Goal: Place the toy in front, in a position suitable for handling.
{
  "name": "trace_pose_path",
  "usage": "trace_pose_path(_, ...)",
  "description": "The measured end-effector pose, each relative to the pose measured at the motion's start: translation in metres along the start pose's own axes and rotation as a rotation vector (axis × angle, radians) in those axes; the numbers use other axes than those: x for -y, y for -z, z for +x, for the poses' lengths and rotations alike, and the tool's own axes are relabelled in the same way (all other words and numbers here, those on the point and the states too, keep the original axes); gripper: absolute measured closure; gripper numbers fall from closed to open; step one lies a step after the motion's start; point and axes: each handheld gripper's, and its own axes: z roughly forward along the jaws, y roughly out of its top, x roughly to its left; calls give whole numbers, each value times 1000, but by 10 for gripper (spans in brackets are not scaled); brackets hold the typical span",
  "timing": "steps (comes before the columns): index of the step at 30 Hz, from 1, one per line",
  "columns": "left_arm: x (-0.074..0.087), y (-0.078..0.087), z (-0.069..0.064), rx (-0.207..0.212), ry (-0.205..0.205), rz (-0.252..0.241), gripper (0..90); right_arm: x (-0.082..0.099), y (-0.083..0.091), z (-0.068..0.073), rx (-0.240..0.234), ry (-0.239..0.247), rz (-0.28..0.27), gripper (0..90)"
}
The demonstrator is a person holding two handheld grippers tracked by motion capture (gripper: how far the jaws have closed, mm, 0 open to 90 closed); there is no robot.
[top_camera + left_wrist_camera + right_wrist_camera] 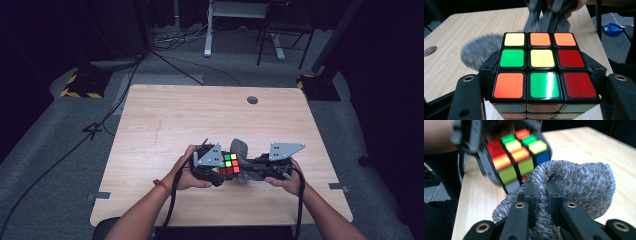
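Observation:
A scrambled Rubik's cube (229,163) sits between the jaws of my left gripper (224,170), just above the wooden table (175,115). In the left gripper view the cube (541,65) faces up with yellow, orange, green and red stickers, and both jaws press on its sides. A grey knitted cloth (241,148) is pinched in my right gripper (248,173), right beside the cube. The right gripper view has the cloth (579,180) bunched around its shut jaws (542,186), with the cube (519,157) just beyond. Whether cloth and cube touch I cannot tell.
A round cable hole (252,100) lies near the table's far edge. Cables (125,95) run over the grey floor to the left, and a desk frame (210,30) stands behind. A blue packet (612,28) lies on the floor off the table's side.

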Motion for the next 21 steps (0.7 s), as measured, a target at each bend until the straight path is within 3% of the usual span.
trace_pose_path(2, 0, 2, 1, 4, 11, -19, 335, 2, -3, 0, -7, 1, 31, 817)
trace_pose_path(5, 0, 5, 4, -9, 21, -24, 335, 3, -3, 1, -35, 4, 35, 817)
trace_pose_path(7, 3, 5, 7, -22, 33, -16, 335, 0, -1, 4, -51, 21, 25, 816)
trace_pose_path(11, 7, 1, 9, -7, 40, 16, 335, -7, 7, 8, -75, 36, -50, 815)
trace_pose_path(17, 6, -4, 6, 24, 35, 18, 335, -9, 15, 7, -54, 30, -124, 813)
trace_pose_path(21, 1, 0, 2, 46, 24, -22, 335, -7, 13, 3, 7, 9, -93, 814)
